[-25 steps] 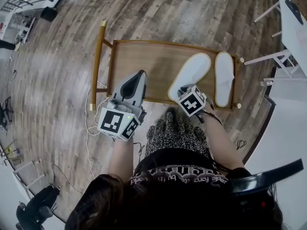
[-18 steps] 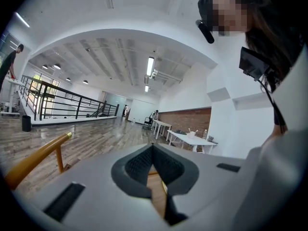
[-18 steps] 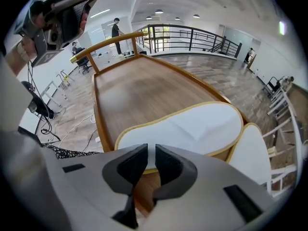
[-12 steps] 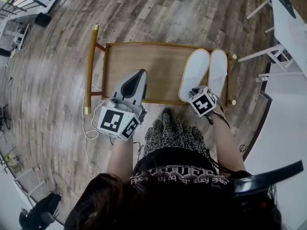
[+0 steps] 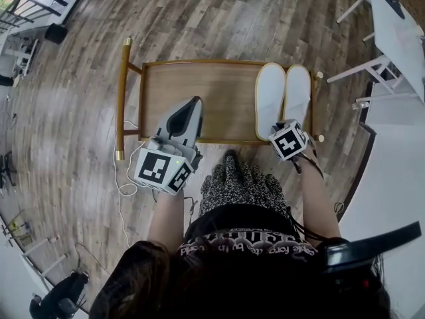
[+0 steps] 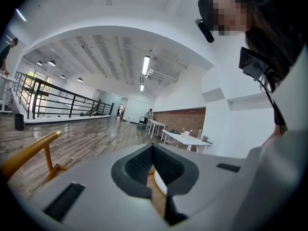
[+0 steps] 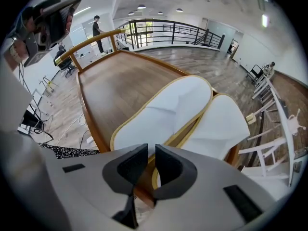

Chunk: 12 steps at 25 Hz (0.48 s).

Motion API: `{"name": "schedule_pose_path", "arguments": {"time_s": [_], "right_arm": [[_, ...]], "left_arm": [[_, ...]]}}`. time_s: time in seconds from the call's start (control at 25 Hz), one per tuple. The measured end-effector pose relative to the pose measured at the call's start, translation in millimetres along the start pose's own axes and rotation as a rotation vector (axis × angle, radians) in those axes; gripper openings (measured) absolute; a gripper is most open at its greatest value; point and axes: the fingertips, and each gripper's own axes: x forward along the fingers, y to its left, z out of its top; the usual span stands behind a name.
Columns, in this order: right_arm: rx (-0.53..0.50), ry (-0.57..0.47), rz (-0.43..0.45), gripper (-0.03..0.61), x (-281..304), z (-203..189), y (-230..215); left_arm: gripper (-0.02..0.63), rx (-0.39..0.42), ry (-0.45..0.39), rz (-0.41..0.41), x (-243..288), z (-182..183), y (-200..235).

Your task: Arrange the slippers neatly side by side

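Two white slippers with tan trim lie toes-away on the right end of a low wooden table (image 5: 199,63). The left slipper (image 5: 269,98) (image 7: 163,112) and the right slipper (image 5: 297,93) (image 7: 219,126) are parallel and touch along their sides. My right gripper (image 5: 280,129) (image 7: 147,163) is at their heels by the near rim. Its jaws are closed to a thin slit on the left slipper's heel edge. My left gripper (image 5: 191,106) (image 6: 153,147) hovers shut and empty over the table's near middle.
A curved wooden handle bar (image 5: 121,92) runs along the table's left end. White tables (image 5: 398,25) stand to the right on the wood floor. A white cable (image 5: 125,178) lies by the near left corner. My patterned lap (image 5: 239,185) is just below the rim.
My right gripper has moved right with the left slipper's heel, turning that slipper from slanted to parallel against the right one. The left gripper has stayed put.
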Motion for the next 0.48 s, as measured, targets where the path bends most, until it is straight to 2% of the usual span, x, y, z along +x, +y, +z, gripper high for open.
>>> {"name": "schedule_pose_path", "arguments": {"time_s": [0.12, 0.28, 0.36, 0.48], "right_arm": [[0.017, -0.021, -0.007, 0.049, -11.1, 0.3, -4.6], [0.152, -0.1, -0.094, 0.037, -34.1, -5.5, -34.4], [0.206, -0.092, -0.112, 0.035, -27.9, -16.2, -47.4], [0.233, -0.044, -0.093, 0.035, -12.0, -26.8, -49.8]], "left_arm": [[0.002, 0.002, -0.001, -0.005, 0.7, 2.1, -1.6], [0.002, 0.008, -0.005, -0.013, 2.3, 5.0, -4.3], [0.002, 0.01, -0.002, -0.018, 4.3, 3.9, -7.0], [0.002, 0.017, 0.008, -0.032, 10.1, 2.1, -12.8]]}}
